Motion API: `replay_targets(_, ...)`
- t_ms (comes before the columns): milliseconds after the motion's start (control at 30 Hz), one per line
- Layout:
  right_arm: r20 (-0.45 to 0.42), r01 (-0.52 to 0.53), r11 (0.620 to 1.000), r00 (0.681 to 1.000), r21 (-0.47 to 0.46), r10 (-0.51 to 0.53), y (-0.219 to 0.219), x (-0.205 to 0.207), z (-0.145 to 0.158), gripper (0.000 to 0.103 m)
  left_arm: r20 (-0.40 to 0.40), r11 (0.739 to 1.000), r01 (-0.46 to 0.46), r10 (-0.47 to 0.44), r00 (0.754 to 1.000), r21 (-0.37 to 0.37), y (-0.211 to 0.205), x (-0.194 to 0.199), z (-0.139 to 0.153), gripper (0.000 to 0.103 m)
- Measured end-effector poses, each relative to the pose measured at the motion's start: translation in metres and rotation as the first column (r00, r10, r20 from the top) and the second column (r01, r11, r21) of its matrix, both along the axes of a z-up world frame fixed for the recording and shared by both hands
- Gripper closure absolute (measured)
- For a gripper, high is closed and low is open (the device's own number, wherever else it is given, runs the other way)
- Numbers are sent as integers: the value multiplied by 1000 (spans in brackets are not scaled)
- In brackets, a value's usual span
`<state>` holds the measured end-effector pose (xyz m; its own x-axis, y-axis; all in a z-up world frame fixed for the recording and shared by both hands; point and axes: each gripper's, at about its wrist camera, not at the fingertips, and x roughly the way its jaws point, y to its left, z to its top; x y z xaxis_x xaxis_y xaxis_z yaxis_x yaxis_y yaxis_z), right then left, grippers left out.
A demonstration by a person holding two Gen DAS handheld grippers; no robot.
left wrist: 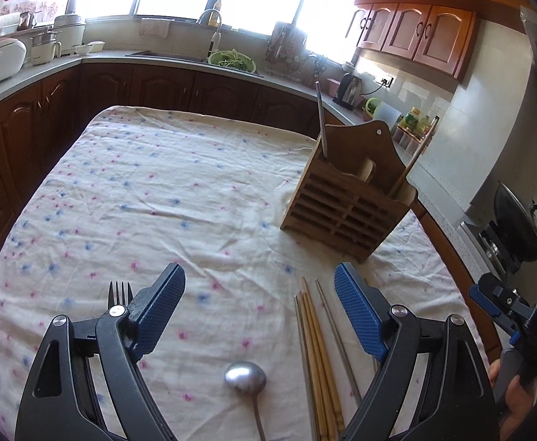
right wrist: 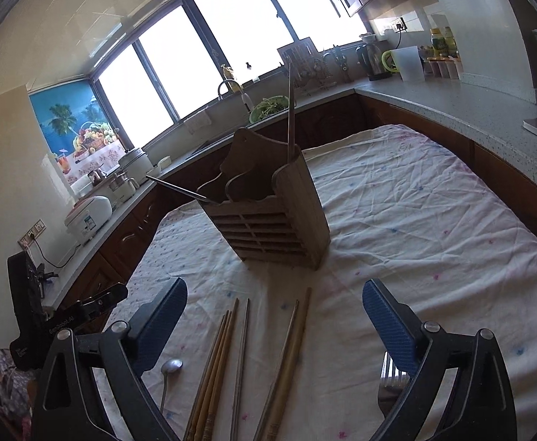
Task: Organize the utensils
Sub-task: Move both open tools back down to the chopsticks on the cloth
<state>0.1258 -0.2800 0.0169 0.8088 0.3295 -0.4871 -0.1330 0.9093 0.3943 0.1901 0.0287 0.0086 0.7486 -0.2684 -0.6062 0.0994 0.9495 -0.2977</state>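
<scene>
Tools first: my left tool (left wrist: 259, 316) has its blue pads spread wide with nothing between them, and my right tool (right wrist: 274, 325) stands just as wide and just as empty.

Under the left tool, low in the left wrist frame, a metal spoon (left wrist: 245, 376) lies bowl-up at centre, a bundle of chopsticks (left wrist: 318, 360) runs along the right pad, and a dark fork (left wrist: 119, 292) peeks out behind the left pad. The wooden utensil holder (left wrist: 345, 202) stands upright at centre right on the cloth-covered tabletop (left wrist: 158, 191), already holding a metal stick and a wooden one.

I judge this the reach-in between placements: both tools empty, loose pieces not yet gathered. Next I would need to settle one tool over a single piece, probably a chopstick or the spoon handle, and close on it cleanly without dragging its neighbours.

The right wrist view adds what the left hides: a thicker wooden pair (right wrist: 287, 367) lying apart from the bundle, and a silver fork (right wrist: 388, 378) tucked under the right pad at lower right. The dark fork shows only in the left view.
</scene>
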Motion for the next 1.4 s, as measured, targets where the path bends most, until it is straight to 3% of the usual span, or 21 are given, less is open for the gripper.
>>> replay_targets(567,-61,-11,997,998,-71,6,11,-9,-22,6,-60,998,34,-31,998,44,-17,-11,-20,18)
replay_targets(633,-67,-7,996,998,-88,1,13,-6,-24,11,-72,997,45,-41,997,58,-21,-8,-23,18)
replay_targets(667,-72,-6,995,997,-96,-1,13,-4,-25,19,-80,996,53,-47,996,69,-25,-5,-24,22)
replay_targets(800,-122,-13,993,993,-117,-2,15,9,-33,45,-140,990,93,-78,987,102,-38,7,-36,46)
replay_targets(1000,-205,-41,990,979,-133,13,21,33,-51,72,-203,979,153,-123,971,136,-58,26,-51,59)
replay_targets(1067,-227,-49,990,974,-135,18,22,40,-57,74,-222,974,170,-134,966,151,-64,31,-56,61)
replay_targets(1200,-253,-61,988,967,-140,23,24,51,-65,78,-264,964,195,-143,954,179,-73,40,-67,74)
replay_targets(1400,-287,-69,985,958,-155,22,27,65,-76,86,-283,960,215,-160,946,176,-78,48,-75,77)
